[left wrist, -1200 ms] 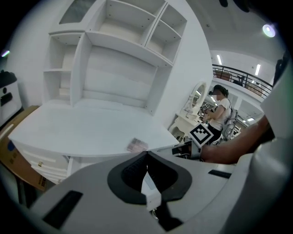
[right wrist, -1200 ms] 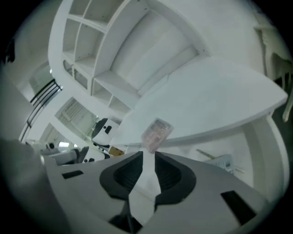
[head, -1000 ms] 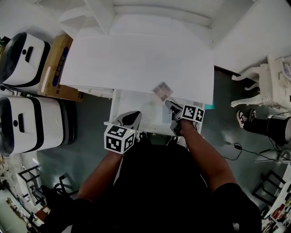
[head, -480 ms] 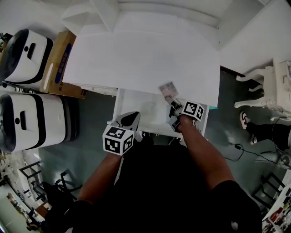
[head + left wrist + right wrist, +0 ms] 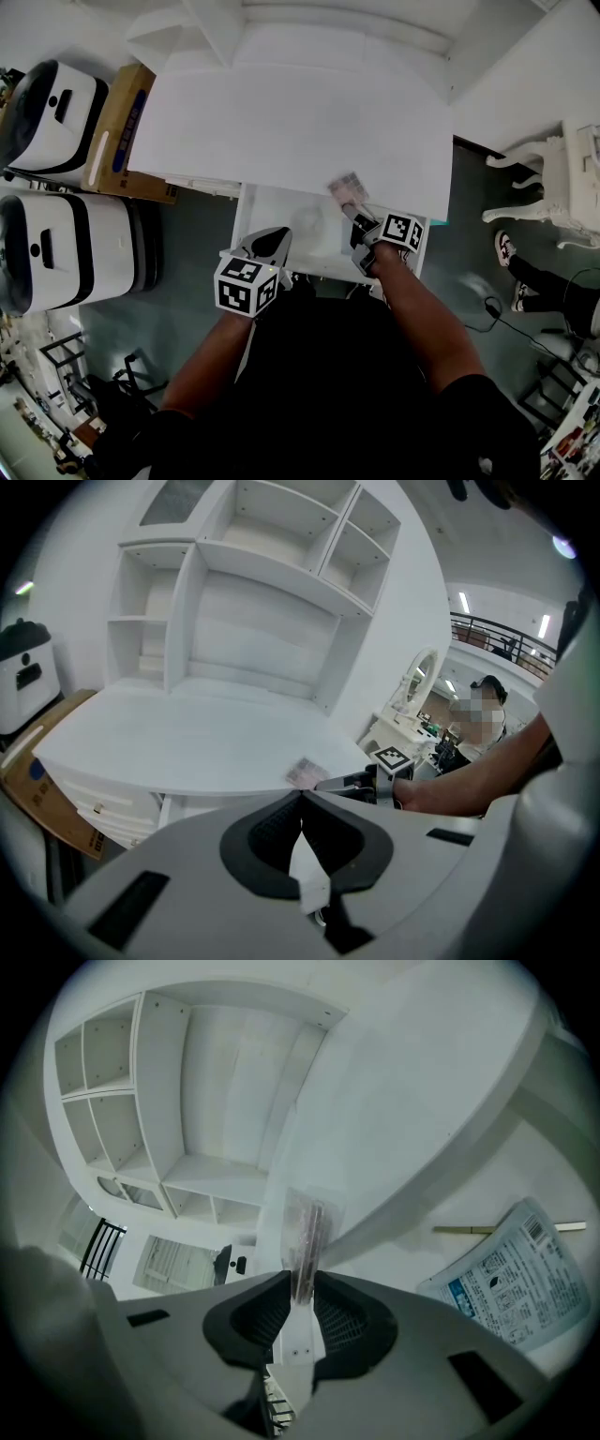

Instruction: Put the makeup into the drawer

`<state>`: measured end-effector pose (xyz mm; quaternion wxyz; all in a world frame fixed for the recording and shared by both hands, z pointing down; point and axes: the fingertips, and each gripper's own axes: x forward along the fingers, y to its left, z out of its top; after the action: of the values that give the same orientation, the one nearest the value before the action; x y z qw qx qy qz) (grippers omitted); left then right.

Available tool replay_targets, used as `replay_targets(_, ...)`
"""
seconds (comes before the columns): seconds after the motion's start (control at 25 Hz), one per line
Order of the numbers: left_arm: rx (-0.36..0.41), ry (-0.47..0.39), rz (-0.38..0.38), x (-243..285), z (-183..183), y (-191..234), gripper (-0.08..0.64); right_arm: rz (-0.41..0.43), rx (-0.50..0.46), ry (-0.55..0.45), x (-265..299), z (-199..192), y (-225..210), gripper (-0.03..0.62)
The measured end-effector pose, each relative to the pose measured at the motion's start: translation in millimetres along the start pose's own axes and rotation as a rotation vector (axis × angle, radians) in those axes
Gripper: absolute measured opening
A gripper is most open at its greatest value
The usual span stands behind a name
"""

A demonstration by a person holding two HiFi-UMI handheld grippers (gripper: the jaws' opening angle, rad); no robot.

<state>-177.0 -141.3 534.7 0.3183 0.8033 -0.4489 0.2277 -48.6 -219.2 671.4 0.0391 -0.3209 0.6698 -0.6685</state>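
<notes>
**Makeup packet up over the open drawer, right tool clamped on it**

Here we are at the drawer [image 5: 281,214], pulled out from under the white counter [image 5: 291,122]. The right tool [image 5: 356,216] is over the drawer's right side, and its jaws have just been closing. Between them is the makeup packet [image 5: 347,187], a thin, clear, pinkish sleeve. In the right gripper view the packet [image 5: 307,1232] stands edge-on out of the tool [image 5: 302,1283], with a pad pressed against each face. So it's gripped and up in the air above the drawer's back right corner, level with the counter's front edge and not yet inside.

The left tool [image 5: 270,242] sits at the drawer's front left. Its own view shows the tool [image 5: 302,803] clenched, jaw tips meeting with nothing between them. From there the packet [image 5: 305,773] shows just past those tips.

Inside the drawer, towards its right in the right gripper view, a printed sachet [image 5: 516,1279] with blue lettering lies flat on the bottom. Well off to the drawer's left, a cardboard box [image 5: 117,131] leans beside the counter.
</notes>
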Motion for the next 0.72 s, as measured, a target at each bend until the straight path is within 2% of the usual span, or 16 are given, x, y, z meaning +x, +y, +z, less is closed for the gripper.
replay_targets(0.24, 0.007, -0.012, -0.013, 6.7, 5.1, -9.3, 0.011, 0.008, -0.093, 0.019, -21.3, 4.6, 6.1, 0.069)
replay_targets(0.48, 0.018, -0.019, -0.022, 10.9, 8.2, -16.3, 0.011, 0.02, -0.132, 0.031, -43.7, 9.4, 10.2, 0.061)
replay_targets(0.6, 0.024, -0.022, -0.027, 11.6, 9.0, -20.8, 0.011, 0.023, -0.151, 0.058, -58.0, 5.7, 11.0, 0.061)
replay_targets(0.72, 0.029, -0.024, -0.034, 11.2, 9.3, -24.1, 0.011, 0.028, -0.209, 0.117, -73.0, -4.2, 12.0, 0.061)
